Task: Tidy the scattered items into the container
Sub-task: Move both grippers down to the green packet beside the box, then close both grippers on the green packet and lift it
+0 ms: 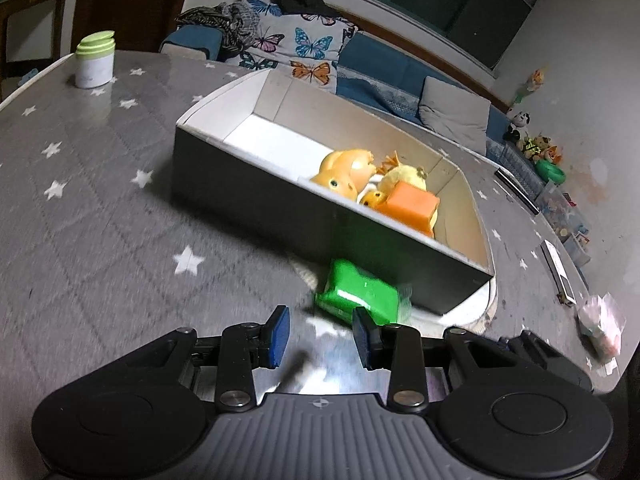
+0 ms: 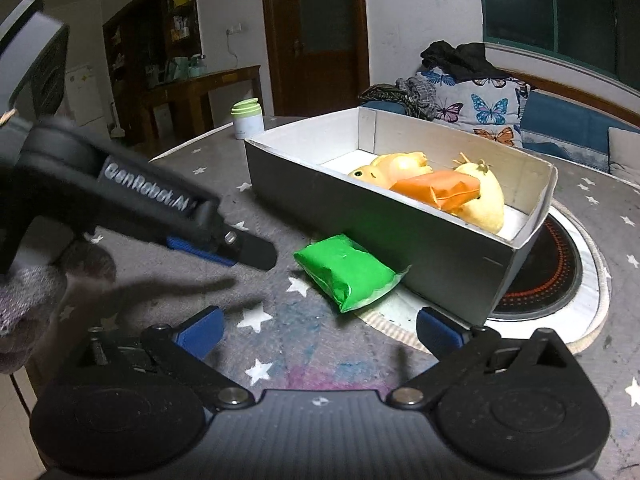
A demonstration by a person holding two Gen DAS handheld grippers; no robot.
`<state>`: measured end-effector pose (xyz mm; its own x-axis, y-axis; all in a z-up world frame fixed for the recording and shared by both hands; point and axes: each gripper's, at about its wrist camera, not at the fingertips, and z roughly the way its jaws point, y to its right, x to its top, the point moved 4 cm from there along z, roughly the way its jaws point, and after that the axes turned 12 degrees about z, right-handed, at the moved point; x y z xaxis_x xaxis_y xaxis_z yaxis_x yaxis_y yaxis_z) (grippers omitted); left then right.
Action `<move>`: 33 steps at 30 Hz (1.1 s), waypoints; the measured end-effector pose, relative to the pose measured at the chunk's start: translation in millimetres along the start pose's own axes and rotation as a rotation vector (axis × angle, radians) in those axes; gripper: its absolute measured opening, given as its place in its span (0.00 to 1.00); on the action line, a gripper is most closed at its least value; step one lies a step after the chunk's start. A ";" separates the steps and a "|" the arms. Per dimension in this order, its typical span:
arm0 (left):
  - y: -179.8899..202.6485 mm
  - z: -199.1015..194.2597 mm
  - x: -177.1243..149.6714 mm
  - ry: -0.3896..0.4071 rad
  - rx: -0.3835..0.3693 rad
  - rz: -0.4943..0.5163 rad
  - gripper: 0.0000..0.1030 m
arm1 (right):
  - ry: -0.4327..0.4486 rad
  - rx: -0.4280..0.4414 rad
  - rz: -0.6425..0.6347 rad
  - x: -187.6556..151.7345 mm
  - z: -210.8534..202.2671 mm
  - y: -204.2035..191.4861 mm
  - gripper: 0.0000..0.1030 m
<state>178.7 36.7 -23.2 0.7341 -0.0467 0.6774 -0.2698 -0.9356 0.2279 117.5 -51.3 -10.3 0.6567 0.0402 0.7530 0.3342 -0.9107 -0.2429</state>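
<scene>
Showed the left gripper [image 1: 321,334] with its blue pads [image 1: 279,336] standing apart and nothing between them, above a grey star-printed table [image 1: 100,216]. Lay just beyond the right fingertip: a green packet [image 1: 360,290], blurred, close against the near wall of an open box [image 1: 256,192]. Held, farther ahead inside that box, an orange packet [image 1: 410,202] and yellow-orange toy figures [image 1: 344,174]; stood well off to the far left, a white jar with a green lid [image 1: 95,60].
</scene>
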 end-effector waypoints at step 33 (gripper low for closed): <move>16.5 27.7 -6.0 -0.085 -0.170 0.014 0.36 | -0.071 0.042 -0.021 -0.2 31.3 0.4 1.00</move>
<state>187.1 11.9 -43.0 0.7773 -0.0956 0.6218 -0.3765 -0.8625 0.3380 138.6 -38.8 -29.7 0.6950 0.0900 0.7134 0.3757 -0.8914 -0.2536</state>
